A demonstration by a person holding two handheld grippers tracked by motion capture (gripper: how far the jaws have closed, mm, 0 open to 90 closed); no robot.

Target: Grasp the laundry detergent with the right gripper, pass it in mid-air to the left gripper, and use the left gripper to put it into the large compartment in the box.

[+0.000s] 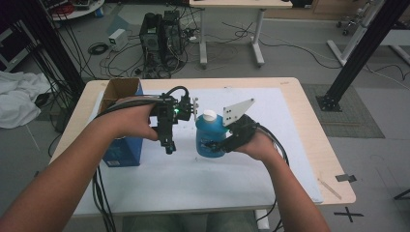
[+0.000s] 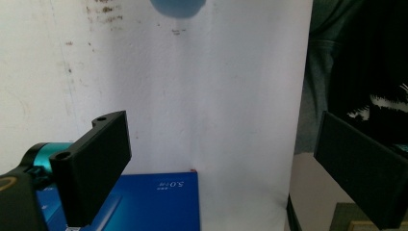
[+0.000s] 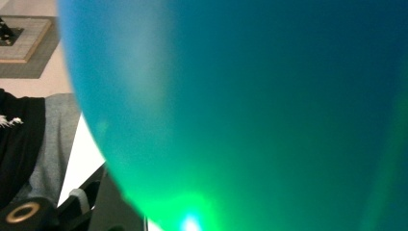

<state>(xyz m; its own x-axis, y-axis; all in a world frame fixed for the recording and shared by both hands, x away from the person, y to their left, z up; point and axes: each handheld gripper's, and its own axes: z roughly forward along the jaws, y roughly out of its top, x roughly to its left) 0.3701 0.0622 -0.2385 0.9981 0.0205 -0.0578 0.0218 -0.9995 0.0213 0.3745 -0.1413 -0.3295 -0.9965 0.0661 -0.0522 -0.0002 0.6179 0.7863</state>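
Your right gripper point(image 1: 216, 143) clamps the blue bottle point(image 1: 209, 138), which stands upright on the white mat point(image 1: 270, 159) near its middle, white cap point(image 1: 210, 115) on top. From above, you see the bottle whole; your right gripper view has its blue wall point(image 3: 250, 106) pressed close, lit by a green glow. Your left gripper point(image 1: 169, 147) hangs just left of the bottle, jaws spread wide with nothing between them. Its own view adds the blue box point(image 2: 154, 202) below and the bottle's base point(image 2: 178, 7) at the top edge.
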